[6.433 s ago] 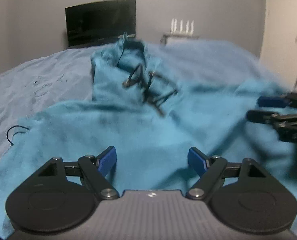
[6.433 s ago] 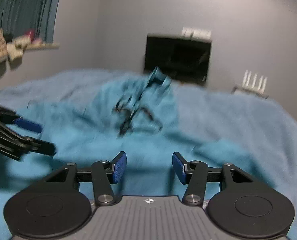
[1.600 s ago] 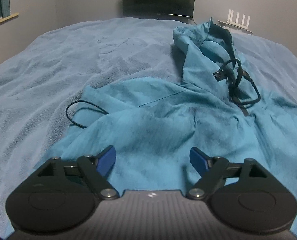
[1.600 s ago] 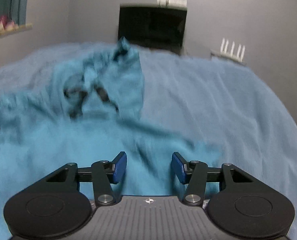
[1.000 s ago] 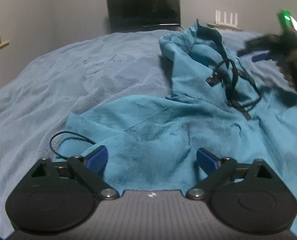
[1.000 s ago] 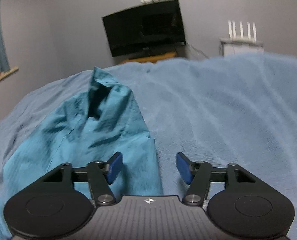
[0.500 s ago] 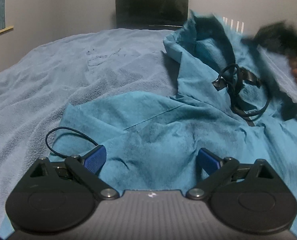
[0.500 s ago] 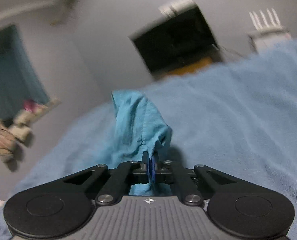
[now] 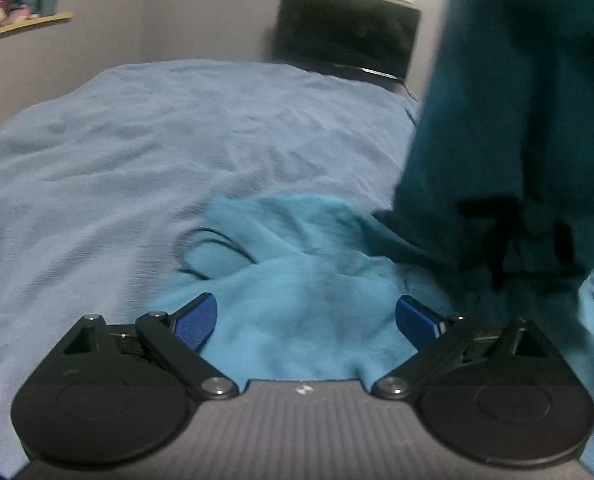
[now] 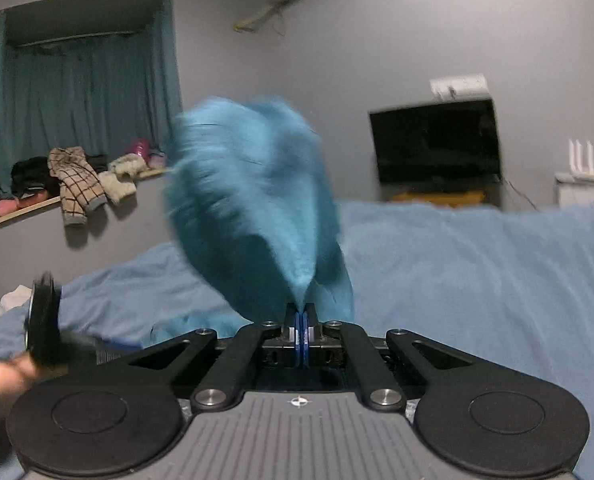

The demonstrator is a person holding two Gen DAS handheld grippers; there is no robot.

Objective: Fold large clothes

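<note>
While lifted: teal garment (image 10: 257, 216), blurred, rising in a bunch from the clamped blue pads at 12 o'clock of the right wrist view.
Right gripper (image 10: 301, 338): clenched on a pinch of the garment, pads pressed flat together with cloth between them.
Left gripper (image 9: 307, 320): released, blue pads spread wide apart at 8 and 4 o'clock of the lower view, nothing pinched; garment lying below and between them, contact impossible to tell.
Garment, left wrist view (image 9: 297, 272): one part spread flat on the bed at 6 o'clock, just ahead of the open pads; another part hanging as a dark fold from 1 o'clock down to 4 o'clock, covering the right edge.
Black cord (image 9: 213, 250): looped at the garment's edge, at about 9 o'clock from the flat part, partly on the bed cover.
Black straps (image 9: 509, 236): dangling on the hanging fold at 3 o'clock, blurred.
Bed cover (image 9: 137, 160): pale blue, wrinkled, filling the middle and the 9 o'clock side.
Television (image 10: 437, 144): dark screen against the grey wall at 2 o'clock in the right wrist view.
Window ledge (image 10: 73, 184): at 10 o'clock, with a checked cloth and other soft items piled under teal curtains.
Other gripper, right wrist view (image 10: 43, 324): blurred black shape at 8 o'clock with a hand (image 10: 5, 376) behind it.
</note>
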